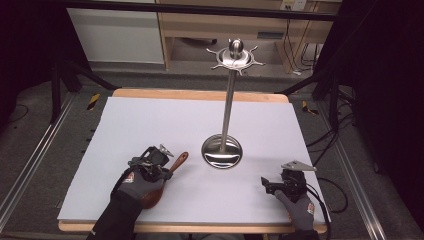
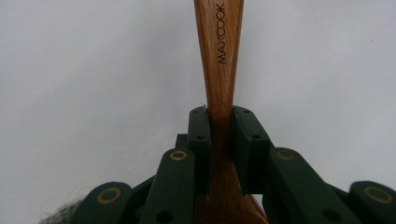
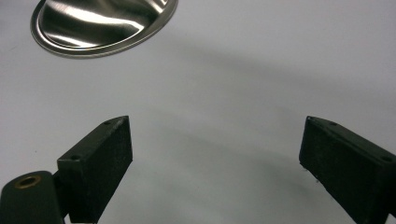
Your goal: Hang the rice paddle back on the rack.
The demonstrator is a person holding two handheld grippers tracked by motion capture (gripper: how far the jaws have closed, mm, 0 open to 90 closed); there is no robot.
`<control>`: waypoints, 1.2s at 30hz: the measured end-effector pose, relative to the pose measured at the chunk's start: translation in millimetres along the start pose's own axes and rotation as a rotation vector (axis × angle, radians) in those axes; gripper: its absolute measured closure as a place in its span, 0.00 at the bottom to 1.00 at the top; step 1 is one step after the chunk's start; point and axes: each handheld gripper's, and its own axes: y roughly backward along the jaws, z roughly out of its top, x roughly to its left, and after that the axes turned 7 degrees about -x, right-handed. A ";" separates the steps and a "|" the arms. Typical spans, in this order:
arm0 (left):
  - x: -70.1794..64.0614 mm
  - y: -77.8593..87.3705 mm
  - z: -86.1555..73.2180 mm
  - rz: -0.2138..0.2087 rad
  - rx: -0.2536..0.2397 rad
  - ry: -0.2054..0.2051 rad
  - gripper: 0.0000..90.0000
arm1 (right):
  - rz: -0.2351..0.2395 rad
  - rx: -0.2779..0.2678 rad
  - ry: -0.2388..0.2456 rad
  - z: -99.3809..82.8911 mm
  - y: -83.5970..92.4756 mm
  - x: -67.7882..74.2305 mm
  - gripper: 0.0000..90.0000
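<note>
My left gripper (image 2: pixel 219 140) pinches the wooden spoon (image 2: pixel 218 70) at its neck near the worktop's front-left corner; the handle lettering reads in the left gripper view, while the bowl is half hidden under my hand from above. My right gripper (image 3: pixel 215 154) stands spread, with the stand's base (image 3: pixel 102 23) cut off.

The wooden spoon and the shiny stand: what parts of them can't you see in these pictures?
- Wooden spoon: in the left gripper view its handle end is cut off by the top edge, and its bowl by the bottom edge and the jaws.
- In the high view the gloved left hand and left gripper cover part of the spoon.
- Steel stand: in the right gripper view the base is cut by the top edge.
</note>
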 end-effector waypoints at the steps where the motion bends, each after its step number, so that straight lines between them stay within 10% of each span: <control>1: -0.1 1.3 -0.7 -0.003 -0.006 0.001 0.86 | 0.002 -0.001 0.004 -0.1 -0.1 -0.3 0.11; 29: 4.0 45.1 -22.3 0.017 -0.238 0.059 0.86 | 0.004 0.008 0.000 -0.4 -0.8 1.1 0.11; 36: 3.0 62.7 -25.0 0.047 -0.357 0.077 0.86 | 0.002 0.007 0.009 -0.7 -1.6 1.0 0.11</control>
